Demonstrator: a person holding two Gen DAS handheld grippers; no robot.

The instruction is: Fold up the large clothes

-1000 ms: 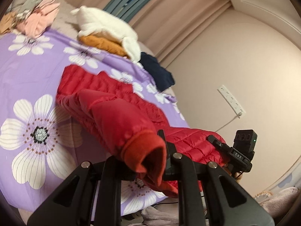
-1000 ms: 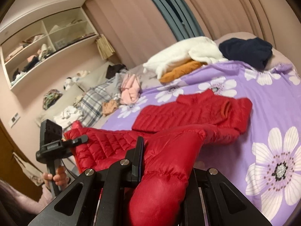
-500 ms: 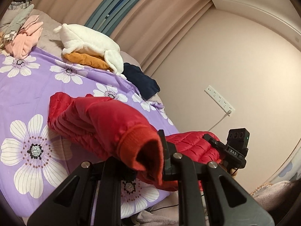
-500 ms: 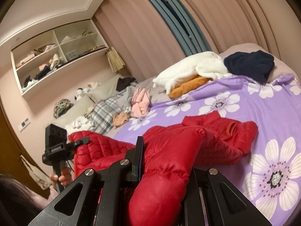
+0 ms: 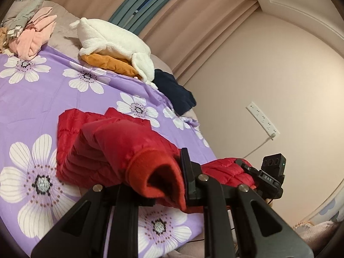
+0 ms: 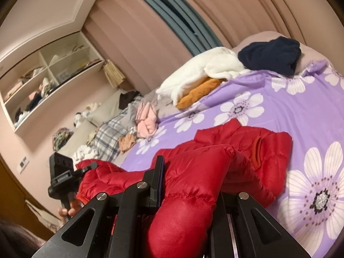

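1. In the left wrist view, along the left edge of the frame, the purple flowered bedspread point(image 5: 32, 99) is covering the bed, with a pink clothes heap point(image 5: 34, 36) lying at the upper left.
2. At the upper middle, a white fleece point(image 5: 111, 40) is resting on an orange garment point(image 5: 107, 63), and a navy garment point(image 5: 174, 94) is lying just right of them.
3. At the lower middle, your left tongs point(image 5: 165, 185) are pinching the ribbed cuff of the red down jacket point(image 5: 120, 148), the jaws nearly closed around the sleeve end.
4. At the lower right, your right tongs point(image 5: 247, 167) are gripping another part of the jacket, lifted off the bed's edge; a white power strip point(image 5: 263, 118) is hanging on the wall above.
5. In the right wrist view, at the lower left, the left tongs point(image 6: 90, 166) are holding jacket fabric in front of wall shelves point(image 6: 49, 73).
6. At the bottom middle, the right tongs point(image 6: 189, 195) are clamping a thick puffy fold, jaws spread by its bulk.
7. Right of middle, the jacket's body point(image 6: 247, 142) is lying bunched on the bedspread point(image 6: 301, 111).
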